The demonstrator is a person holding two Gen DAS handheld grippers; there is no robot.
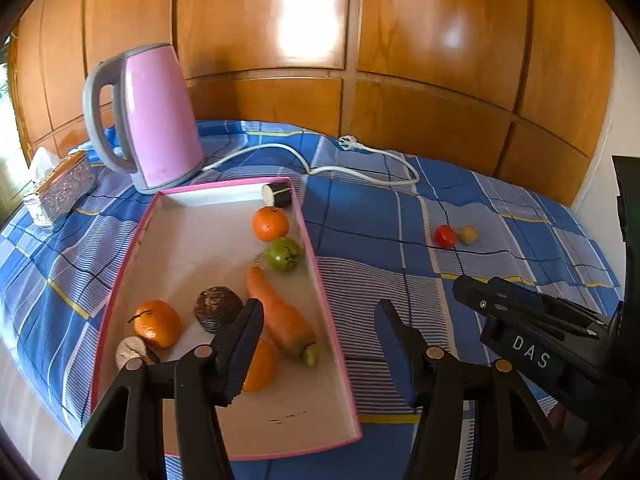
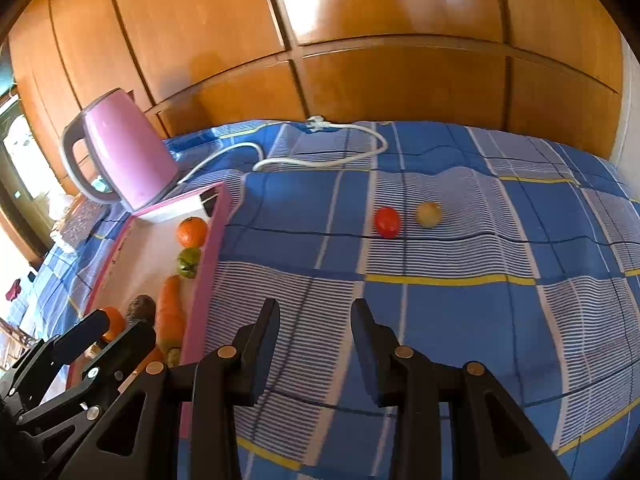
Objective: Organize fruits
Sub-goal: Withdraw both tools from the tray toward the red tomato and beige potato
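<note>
- One pink-rimmed tray (image 1: 332,328) on a blue checked cloth (image 1: 400,240), holding most of the produce.
- In the tray: three oranges, namely one at the far end (image 1: 270,223), one near the left wall (image 1: 157,323), one half hidden behind a left gripper finger (image 1: 262,364).
- One green tomato (image 1: 285,254) just below the far orange.
- One carrot (image 1: 280,318) lying lengthwise by the right wall.
- One dark brown round fruit (image 1: 218,308) left of the carrot.
- One pale, partly hidden item (image 1: 130,352) at the near left, kind unclear.
- One dark cylinder with a white end (image 1: 277,194) in the far right corner.
- Outside the tray, on the cloth: one red tomato (image 2: 387,222) and one yellowish fruit (image 2: 429,214), side by side, well apart from the tray.
- One pink kettle (image 1: 160,120) behind the tray, with one white cord (image 1: 360,164) trailing across the cloth.
- One glittery box (image 1: 64,186) left of the kettle.
- Left gripper (image 1: 320,348) with fingers apart, nothing between them, over the tray's right wall.
- Right gripper (image 2: 316,344) with fingers apart, empty, over bare cloth, short of the two loose fruits.
</note>
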